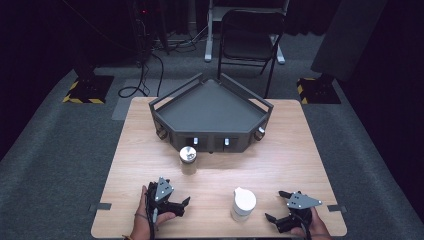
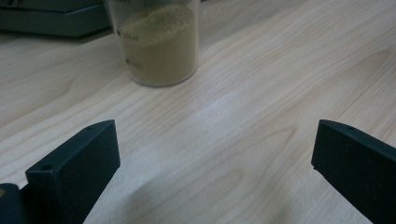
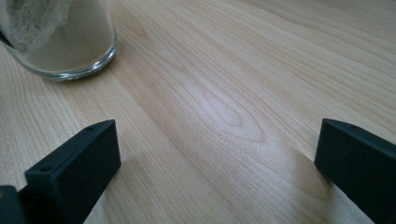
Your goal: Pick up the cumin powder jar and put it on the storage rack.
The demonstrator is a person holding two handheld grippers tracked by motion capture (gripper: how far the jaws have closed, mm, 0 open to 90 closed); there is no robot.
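The left gripper (image 1: pixel 181 204) rests spread wide on the table (image 1: pixel 300 150), the silver-lidded jar (image 1: pixel 188 159) at its one o'clock, while the right gripper (image 1: pixel 276 206), likewise gaping, sits with the white-capped jar (image 1: pixel 243 204), seemingly holding pale powder, at its nine o'clock.

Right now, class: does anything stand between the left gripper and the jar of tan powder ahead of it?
Nothing visible does. Only bare table lies between the open left gripper and the jar.

Pale wood-grain table (image 1: pixel 300 150), dark grey tray (image 1: pixel 210 107) — tan powder jar (image 1: pixel 188 159), white-capped jar (image 1: pixel 243 204), black grippers.
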